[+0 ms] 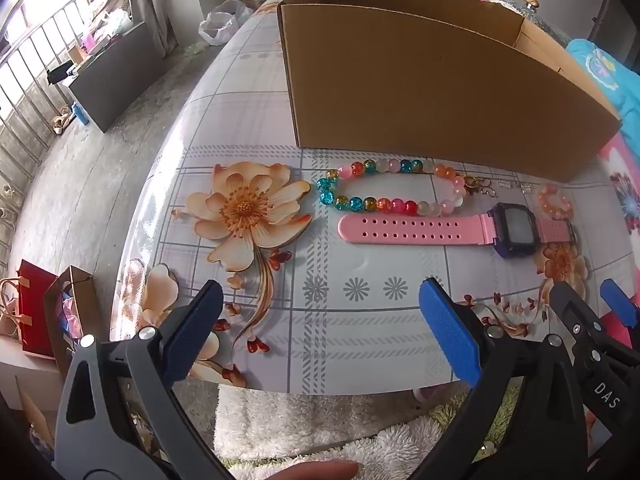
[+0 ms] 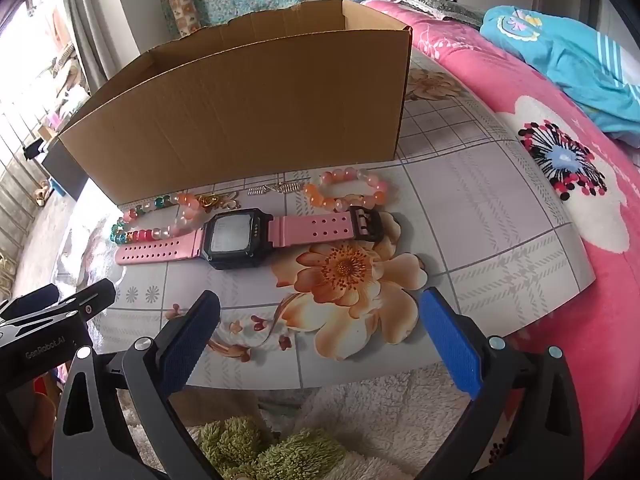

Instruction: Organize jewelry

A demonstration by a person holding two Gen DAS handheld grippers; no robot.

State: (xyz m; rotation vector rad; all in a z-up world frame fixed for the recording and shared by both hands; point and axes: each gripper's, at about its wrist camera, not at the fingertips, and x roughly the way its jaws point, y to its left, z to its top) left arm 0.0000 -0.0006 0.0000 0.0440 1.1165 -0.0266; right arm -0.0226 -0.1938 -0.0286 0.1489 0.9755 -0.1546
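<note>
Jewelry: 4 groups lie in a loose row on the desk point(image 1: 248, 92), all just in front of the long wall of the cardboard box point(image 1: 432, 92), probably set out there so each piece has only a short trip over that wall.
Cardboard box: open-topped, standing upright at the far side of the desk; its inside is hidden from both views, so I cannot tell if anything is in it yet.
Multicolour bead bracelet point(image 1: 384, 192): closest to the box wall on the left side, stretched into a long oval, its gold clasp end toward the middle of the box front.
Pink watch point(image 2: 236, 238): lies flat and unbuckled just in front of the bracelet, farther from the box, its long strap touching or nearly touching the beads.
Orange bead bracelet point(image 2: 348, 194): near the right end of the box front, beside the watch buckle.
Small silver pieces point(image 2: 276, 189): between the 2 bracelets, close to the box wall; too small to identify.
Left tongs point(image 1: 320, 330): spread wide, holding nothing, angled down over the near edge of the desk, well apart from the box.
Right tongs point(image 2: 320, 330): equally wide and empty, beside the left pair, facing the watch.
Step in hand: judging by this, sorting has not begun; both pairs hang ready for a first pick.
</note>
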